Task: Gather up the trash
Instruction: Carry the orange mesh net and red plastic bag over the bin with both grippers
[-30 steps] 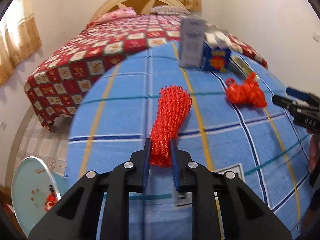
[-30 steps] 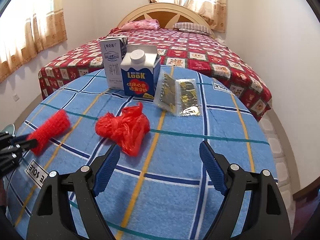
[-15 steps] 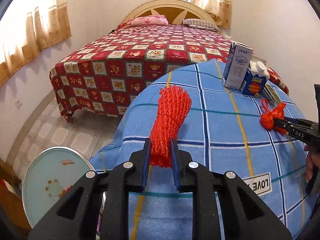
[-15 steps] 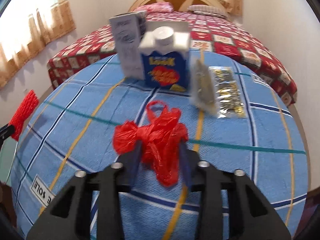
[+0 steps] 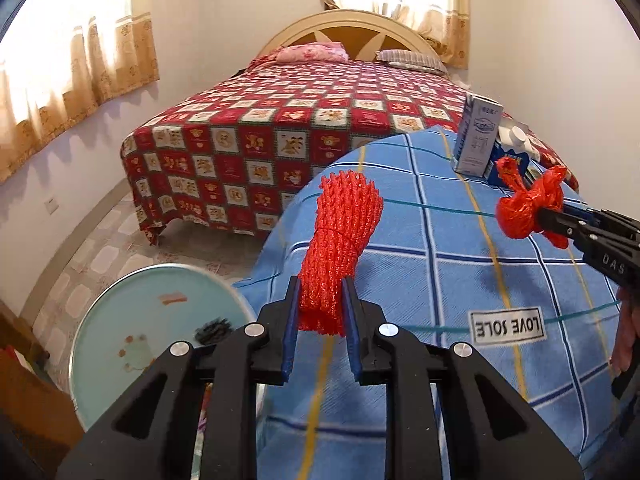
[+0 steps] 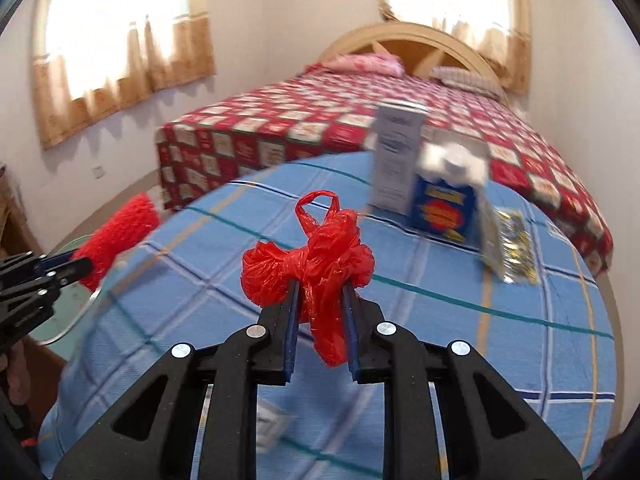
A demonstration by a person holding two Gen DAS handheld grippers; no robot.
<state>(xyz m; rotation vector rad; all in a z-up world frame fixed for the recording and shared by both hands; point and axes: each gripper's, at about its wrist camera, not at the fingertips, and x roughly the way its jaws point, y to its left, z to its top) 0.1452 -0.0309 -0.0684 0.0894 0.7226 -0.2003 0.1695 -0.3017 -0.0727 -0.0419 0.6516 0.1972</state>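
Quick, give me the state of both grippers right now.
Left gripper: shut on the red foam net.
Right gripper: jaws closing, pads already pressing the red plastic bag between them.

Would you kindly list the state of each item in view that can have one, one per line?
Left tool: shut on the red foam net sleeve, held above the blue checked tablecloth.
Right tool: jaws closing, pads pressing the knotted red plastic bag, lifted.
White milk carton: upright on the cloth.
Blue capped carton: upright, cap on.
Clear snack packets: lying beside the cartons.
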